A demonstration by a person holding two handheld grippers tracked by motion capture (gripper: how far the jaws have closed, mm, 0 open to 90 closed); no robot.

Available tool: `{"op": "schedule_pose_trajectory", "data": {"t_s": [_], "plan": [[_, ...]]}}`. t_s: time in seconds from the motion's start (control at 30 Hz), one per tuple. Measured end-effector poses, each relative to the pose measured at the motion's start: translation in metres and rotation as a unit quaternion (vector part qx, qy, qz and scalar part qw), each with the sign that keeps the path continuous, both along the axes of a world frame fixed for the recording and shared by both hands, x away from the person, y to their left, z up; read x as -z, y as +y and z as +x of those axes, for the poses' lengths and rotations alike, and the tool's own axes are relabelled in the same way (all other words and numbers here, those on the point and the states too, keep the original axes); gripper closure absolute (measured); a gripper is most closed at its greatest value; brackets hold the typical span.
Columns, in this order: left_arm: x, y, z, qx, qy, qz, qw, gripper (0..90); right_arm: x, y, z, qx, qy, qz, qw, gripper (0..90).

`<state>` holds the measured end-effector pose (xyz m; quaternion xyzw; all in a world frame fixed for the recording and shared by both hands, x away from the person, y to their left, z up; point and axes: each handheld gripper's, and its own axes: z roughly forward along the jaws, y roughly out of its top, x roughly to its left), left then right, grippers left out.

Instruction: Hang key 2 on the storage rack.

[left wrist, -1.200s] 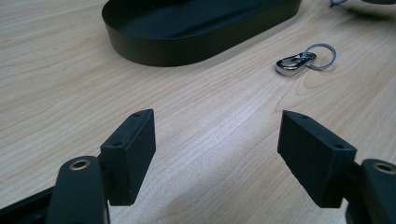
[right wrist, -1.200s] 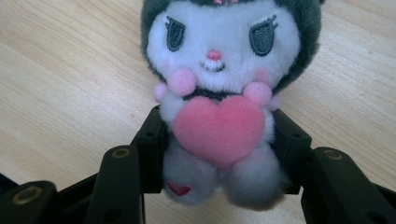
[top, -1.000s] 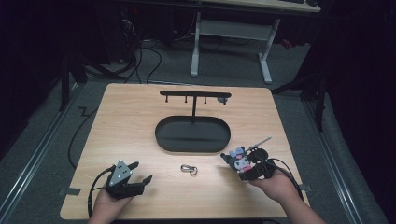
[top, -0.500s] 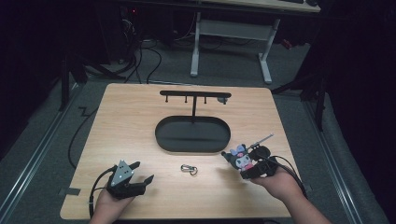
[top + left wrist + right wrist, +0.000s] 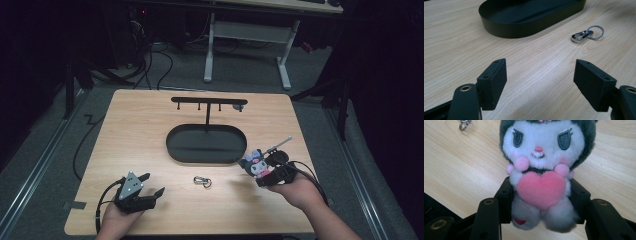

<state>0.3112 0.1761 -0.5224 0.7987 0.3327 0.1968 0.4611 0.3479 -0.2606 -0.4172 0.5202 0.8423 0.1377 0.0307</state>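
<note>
From the high view, little has changed in the last second: the right gripper (image 5: pixel 260 172) still holds the small grey-and-white plush doll with a pink heart (image 5: pixel 255 164) just beside the black oval metal tray (image 5: pixel 206 143), so the carry seems paused. The left gripper (image 5: pixel 150 184) rests on the light wooden desk (image 5: pixel 150 125).

In the left gripper view, the jaws stand wide apart and empty, facing the silver carabiner clip with key ring (image 5: pixel 586 33).

In the right gripper view, the jaws are clamped on the doll's body.

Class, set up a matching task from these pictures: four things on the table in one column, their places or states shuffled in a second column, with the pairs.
1 plush toy
2 key clip
3 black tray
4 left gripper

a open, holding nothing
b clamped in the right gripper
c under the hook stand
d lying loose on the table

1-b, 2-d, 3-c, 4-a
</note>
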Motion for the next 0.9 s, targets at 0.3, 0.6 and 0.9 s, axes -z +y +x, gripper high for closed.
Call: {"op": "schedule_pose_trajectory", "data": {"t_s": [0.3,0.6,0.9], "plan": [[0.0,0.004,-0.003,-0.002,-0.001,0.005,1.0,27.6,-0.019,0.007,0.016,-0.005,0.002,0.003,1.0,49.7],[0.0,-0.002,-0.003,0.008,-0.001,0.012,0.9999,27.6,-0.039,0.013,0.029,-0.009,-0.005,0.003,0.9999,49.6],[0.0,0.001,-0.002,0.005,0.002,0.008,1.0,27.5,-0.054,0.015,0.039,-0.008,-0.009,0.008,0.9999,49.6]]}}
